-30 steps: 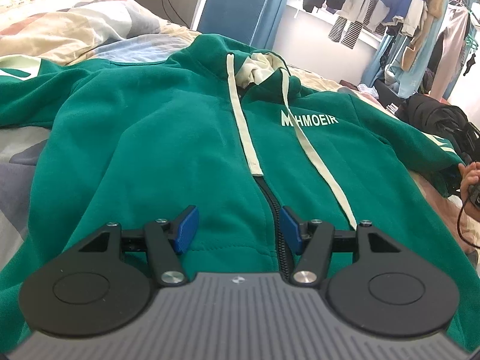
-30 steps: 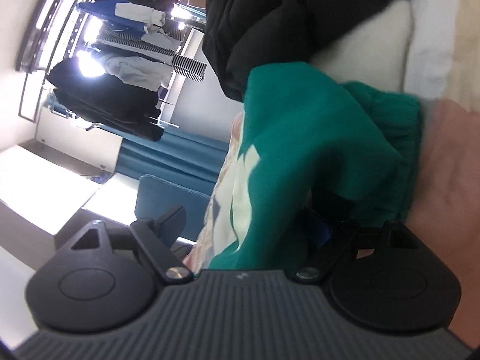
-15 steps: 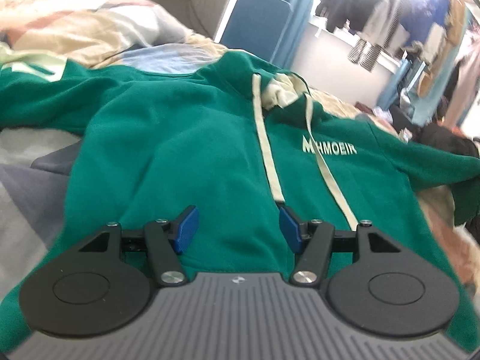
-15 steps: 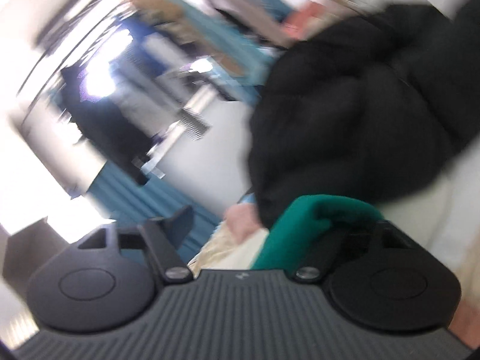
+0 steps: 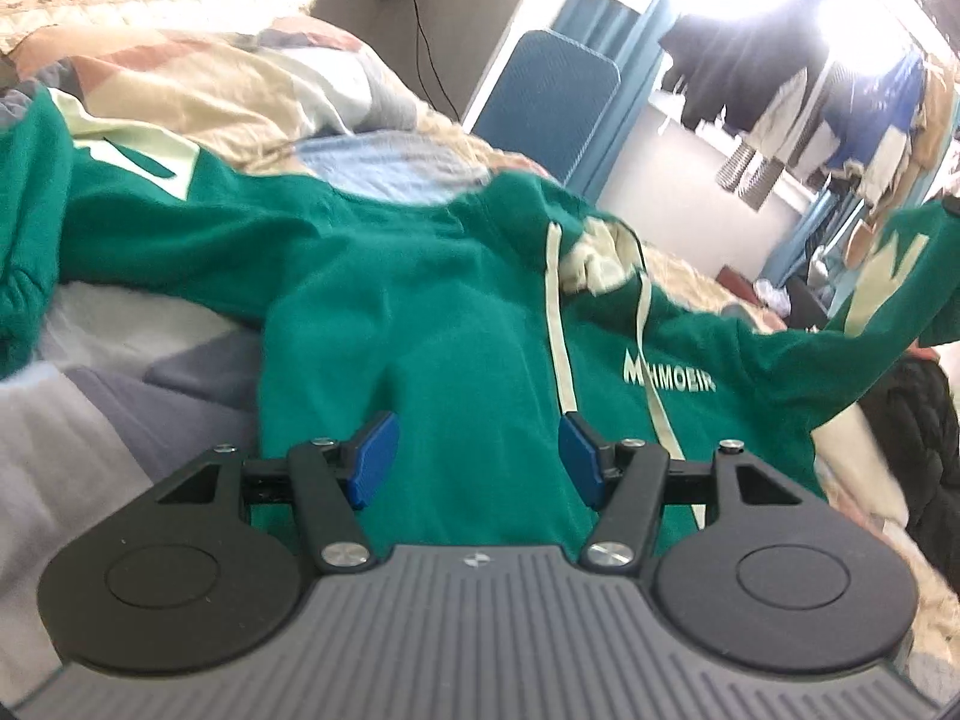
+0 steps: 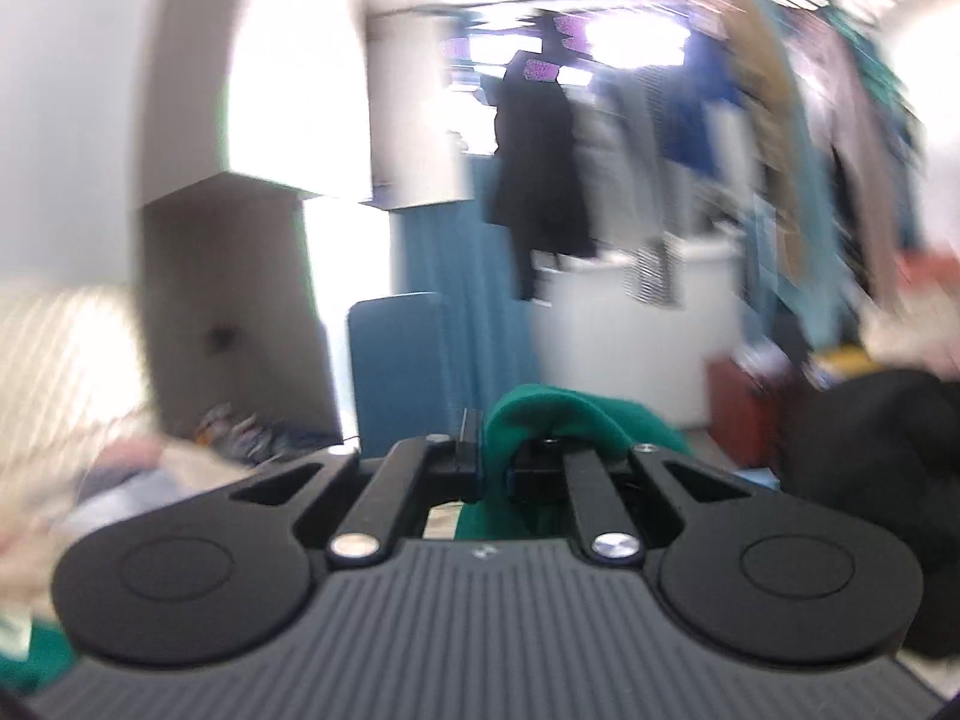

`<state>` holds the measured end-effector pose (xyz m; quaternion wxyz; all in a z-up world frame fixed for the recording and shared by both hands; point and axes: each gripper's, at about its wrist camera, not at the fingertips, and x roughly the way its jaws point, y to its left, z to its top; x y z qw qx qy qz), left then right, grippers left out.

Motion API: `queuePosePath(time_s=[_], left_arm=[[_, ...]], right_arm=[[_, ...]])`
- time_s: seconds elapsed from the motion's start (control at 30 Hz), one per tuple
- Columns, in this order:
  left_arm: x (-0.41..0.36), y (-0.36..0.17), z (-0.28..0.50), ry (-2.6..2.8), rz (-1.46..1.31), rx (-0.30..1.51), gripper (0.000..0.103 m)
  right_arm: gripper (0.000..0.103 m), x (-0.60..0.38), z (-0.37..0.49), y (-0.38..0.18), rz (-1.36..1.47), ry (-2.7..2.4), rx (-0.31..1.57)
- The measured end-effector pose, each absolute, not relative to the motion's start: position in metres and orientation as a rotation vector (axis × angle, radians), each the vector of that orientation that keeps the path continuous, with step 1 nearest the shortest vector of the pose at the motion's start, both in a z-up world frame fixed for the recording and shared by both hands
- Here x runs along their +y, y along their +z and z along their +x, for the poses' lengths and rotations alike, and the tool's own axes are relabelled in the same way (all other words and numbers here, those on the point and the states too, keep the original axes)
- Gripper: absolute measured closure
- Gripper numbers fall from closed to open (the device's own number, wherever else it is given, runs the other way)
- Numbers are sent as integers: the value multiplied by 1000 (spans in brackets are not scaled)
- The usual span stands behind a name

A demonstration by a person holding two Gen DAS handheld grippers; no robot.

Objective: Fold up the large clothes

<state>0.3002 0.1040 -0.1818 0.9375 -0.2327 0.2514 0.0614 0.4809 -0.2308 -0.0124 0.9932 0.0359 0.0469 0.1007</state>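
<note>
A green hoodie with cream drawstrings and white chest lettering lies face up on the bed. My left gripper hovers open over its lower front, blue pads apart with nothing between them. The hoodie's right sleeve is lifted off the bed at the right edge of the left wrist view. In the blurred right wrist view my right gripper is shut on a fold of that green sleeve, held up and pointing level into the room.
A patchwork quilt covers the bed. A blue chair stands behind it. Hanging clothes fill a rack by the bright window. A black jacket lies heaped at the bed's right side.
My right gripper closed on the green sleeve, rolled upright and rose with it. In the left wrist view the sleeve now hangs lifted at the right, and my left gripper shifted slightly.
</note>
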Motion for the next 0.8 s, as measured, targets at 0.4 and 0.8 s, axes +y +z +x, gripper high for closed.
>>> queuePosePath(time_s=[0.4,0.8], left_arm=[[161,-166,279,184,-603,420,38],[178,-174,290,204,-631,408,38]], right_arm=[[94,-37,367,-77,-339,638,195],[90,21,309,-206,-598,826,469]])
